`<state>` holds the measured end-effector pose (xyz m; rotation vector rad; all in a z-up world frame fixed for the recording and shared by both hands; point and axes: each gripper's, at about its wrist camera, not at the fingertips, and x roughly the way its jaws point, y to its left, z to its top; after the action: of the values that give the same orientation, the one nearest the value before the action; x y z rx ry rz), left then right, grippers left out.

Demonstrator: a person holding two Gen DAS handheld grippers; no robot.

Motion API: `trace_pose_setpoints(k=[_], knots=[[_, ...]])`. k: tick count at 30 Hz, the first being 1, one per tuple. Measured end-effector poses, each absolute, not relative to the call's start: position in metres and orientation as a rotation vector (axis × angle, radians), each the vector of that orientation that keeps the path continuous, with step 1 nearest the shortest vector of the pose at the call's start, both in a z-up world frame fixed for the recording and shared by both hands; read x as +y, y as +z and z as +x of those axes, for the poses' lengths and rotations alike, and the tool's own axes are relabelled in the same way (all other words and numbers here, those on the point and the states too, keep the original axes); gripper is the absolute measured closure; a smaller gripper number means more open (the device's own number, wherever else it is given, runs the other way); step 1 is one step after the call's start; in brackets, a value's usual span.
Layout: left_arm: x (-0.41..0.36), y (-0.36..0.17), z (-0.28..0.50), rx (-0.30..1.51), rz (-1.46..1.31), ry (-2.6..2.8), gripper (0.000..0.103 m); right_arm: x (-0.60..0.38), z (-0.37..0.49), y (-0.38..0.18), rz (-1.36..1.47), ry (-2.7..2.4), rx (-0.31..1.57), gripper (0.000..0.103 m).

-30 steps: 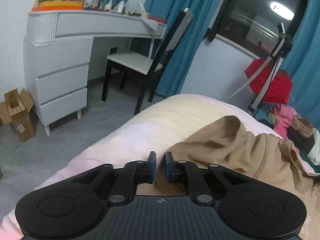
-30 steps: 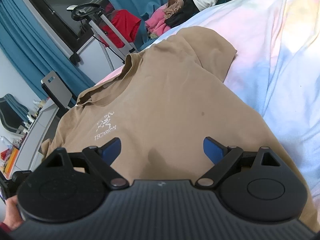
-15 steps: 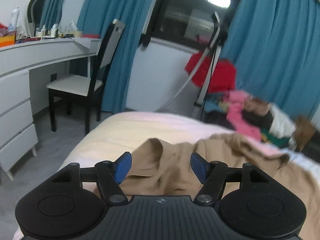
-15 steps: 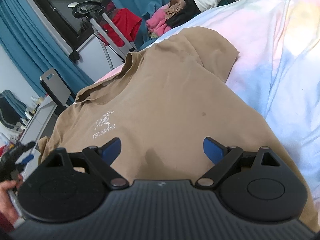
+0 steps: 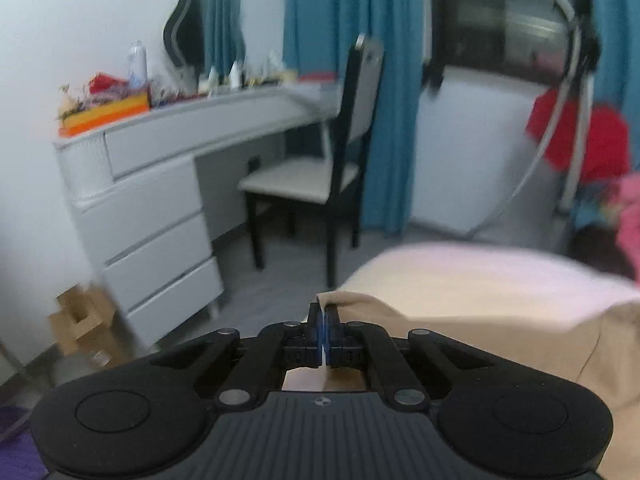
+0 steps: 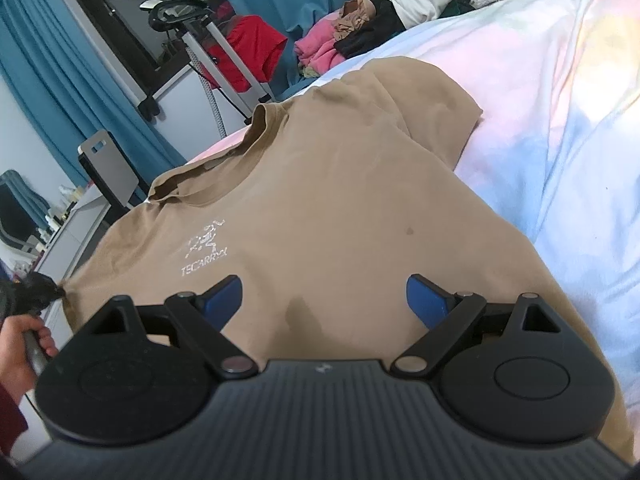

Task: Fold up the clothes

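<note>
T-shirt (image 6: 340, 200) lies spread on the bed (image 6: 560, 100), front up. Left gripper (image 5: 322, 314) pinches its sleeve edge between closed fingers; right gripper (image 6: 324, 298) hovers spread wide above the lower front.

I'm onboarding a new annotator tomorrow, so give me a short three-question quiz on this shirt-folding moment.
1. True or false: the left tongs are shut on the tan T-shirt.
2. The right tongs are: A) open above the shirt, B) clamped on the collar, C) out of view.
3. What does the shirt lie on?

Key: 1 true, pinching the sleeve edge. 2 A. 3 The pastel bedsheet.
</note>
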<state>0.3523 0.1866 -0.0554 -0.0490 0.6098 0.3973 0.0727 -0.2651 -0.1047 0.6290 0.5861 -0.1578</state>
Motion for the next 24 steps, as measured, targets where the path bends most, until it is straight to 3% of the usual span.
trace_pose_setpoints(k=[2, 8, 10, 13, 21, 24], knots=[[0.185, -0.063, 0.35, 0.607, -0.041, 0.392, 0.1, -0.265, 0.072, -0.104, 0.619, -0.161, 0.582, 0.013], [0.178, -0.051, 0.32, 0.589, -0.026, 0.298, 0.061, -0.264, 0.072, -0.1, 0.585, -0.17, 0.565, 0.013], [0.173, -0.035, 0.301, 0.577, -0.017, 0.253, 0.035, -0.263, 0.072, -0.098, 0.572, -0.169, 0.556, 0.013], [0.15, -0.008, 0.255, 0.542, 0.04, 0.173, 0.019, -0.261, 0.072, -0.094, 0.553, -0.167, 0.543, 0.013], [0.083, 0.055, 0.096, 0.488, 0.01, -0.051, 0.002, -0.255, 0.053, -0.071, 0.481, -0.156, 0.461, 0.013], [0.057, 0.061, 0.036, 0.478, 0.029, -0.132, 0.0, -0.249, 0.045, -0.061, 0.425, -0.137, 0.434, 0.013]])
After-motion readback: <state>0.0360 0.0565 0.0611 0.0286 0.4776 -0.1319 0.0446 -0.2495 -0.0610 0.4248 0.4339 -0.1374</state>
